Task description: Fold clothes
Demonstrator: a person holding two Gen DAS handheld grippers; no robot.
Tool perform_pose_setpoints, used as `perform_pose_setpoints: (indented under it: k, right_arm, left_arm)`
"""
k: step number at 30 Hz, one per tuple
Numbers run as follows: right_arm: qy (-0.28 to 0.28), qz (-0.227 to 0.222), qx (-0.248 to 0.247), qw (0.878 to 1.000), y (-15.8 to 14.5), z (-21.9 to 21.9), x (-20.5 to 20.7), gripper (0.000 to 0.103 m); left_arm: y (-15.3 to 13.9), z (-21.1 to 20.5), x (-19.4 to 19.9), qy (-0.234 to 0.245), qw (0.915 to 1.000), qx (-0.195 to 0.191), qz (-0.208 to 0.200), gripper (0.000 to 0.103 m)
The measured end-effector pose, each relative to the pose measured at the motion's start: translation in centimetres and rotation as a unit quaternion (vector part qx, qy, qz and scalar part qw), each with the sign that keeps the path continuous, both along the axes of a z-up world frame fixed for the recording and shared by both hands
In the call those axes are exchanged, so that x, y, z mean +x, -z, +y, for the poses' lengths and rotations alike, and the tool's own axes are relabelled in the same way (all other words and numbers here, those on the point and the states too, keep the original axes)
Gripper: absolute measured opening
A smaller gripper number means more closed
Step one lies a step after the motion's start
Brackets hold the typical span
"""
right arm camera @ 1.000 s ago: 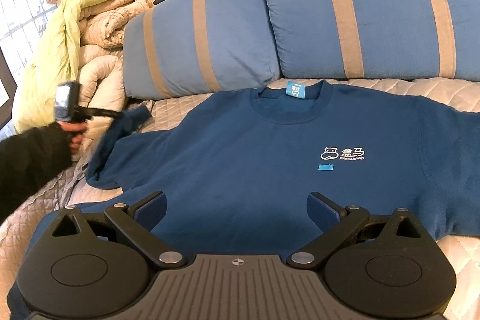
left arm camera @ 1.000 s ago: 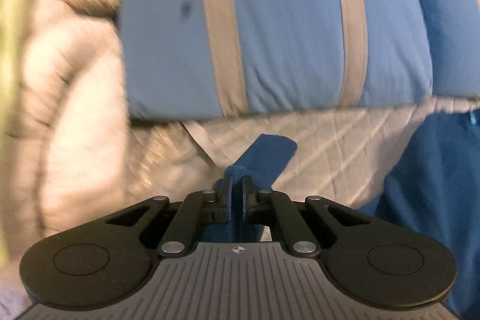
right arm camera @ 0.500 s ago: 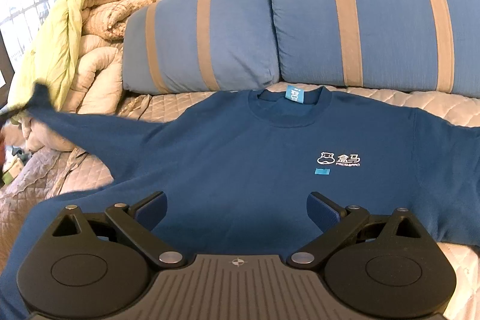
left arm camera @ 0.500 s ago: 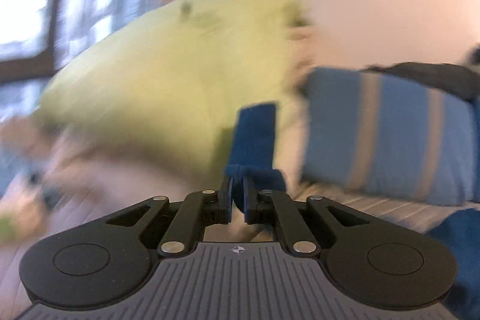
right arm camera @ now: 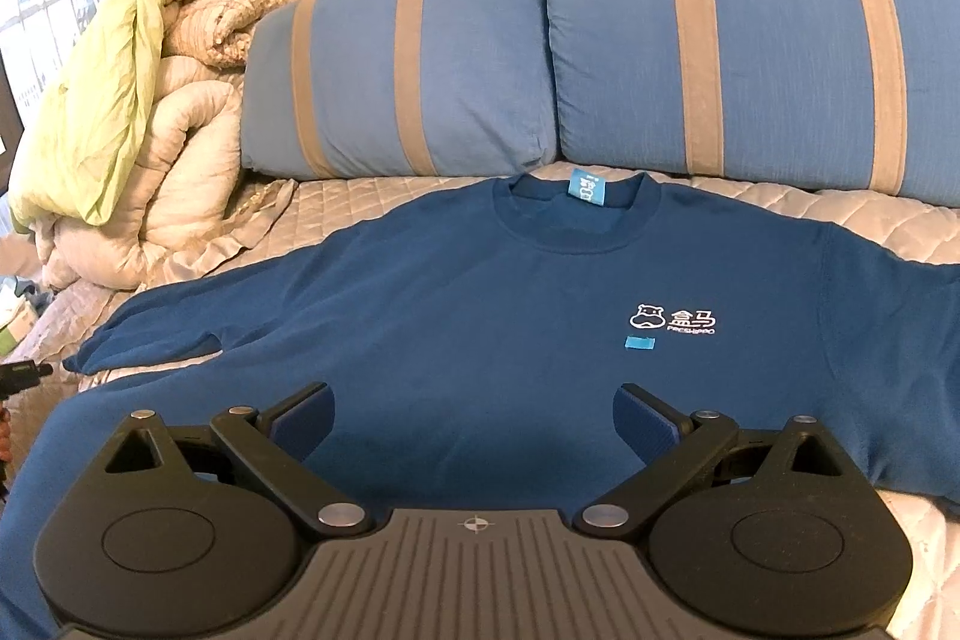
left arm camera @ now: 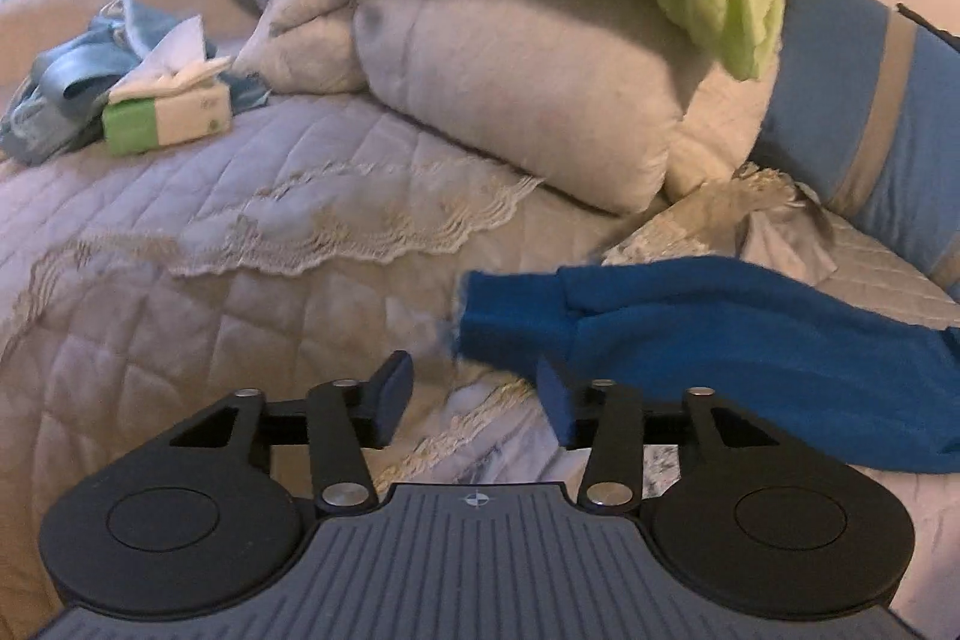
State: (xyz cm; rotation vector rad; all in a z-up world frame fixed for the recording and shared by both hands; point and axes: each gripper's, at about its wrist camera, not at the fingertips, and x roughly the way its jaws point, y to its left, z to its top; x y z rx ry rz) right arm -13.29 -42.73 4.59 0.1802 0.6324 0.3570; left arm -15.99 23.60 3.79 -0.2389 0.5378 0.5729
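A dark blue long-sleeved sweatshirt [right arm camera: 480,316] lies front up and spread flat on the quilted bed [right arm camera: 780,214], collar toward the striped blue pillows [right arm camera: 750,40]. Its white chest logo [right arm camera: 672,322] shows; one sleeve [left arm camera: 690,316] stretches outward.

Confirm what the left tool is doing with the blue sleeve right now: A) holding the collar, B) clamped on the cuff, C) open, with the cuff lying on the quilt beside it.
C: the left tool is open, and the sleeve cuff lies free on the quilt.
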Motion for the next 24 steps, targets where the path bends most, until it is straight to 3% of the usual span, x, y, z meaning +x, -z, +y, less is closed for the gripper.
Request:
perform_pose_setpoints:
  k: [5, 12, 19, 24]
  right_arm:
    - [0.004, -0.003, -0.002, 1.0, 0.0, 0.0, -0.2, 0.099]
    - [0.006, -0.005, -0.009, 1.0, -0.1, 0.0, -0.3, 0.1]
    - [0.008, -0.005, -0.009, 1.0, 0.0, -0.1, -0.3, 0.101]
    - [0.004, 0.001, -0.011, 1.0, 0.0, 0.0, -0.2, 0.101]
  left_arm:
    - [-0.7, -1.6, 0.7, 0.035, 0.9993, -0.004, -0.01, 0.061]
    - [-2.3, -5.5, 2.7, 0.098, 0.995, -0.014, -0.016, 0.063]
    - [-4.9, -10.4, 5.0, 0.184, 0.9824, -0.006, -0.03, 0.067]
    - [-6.3, -11.3, 5.7, 0.203, 0.9777, -0.001, -0.055, 0.069]
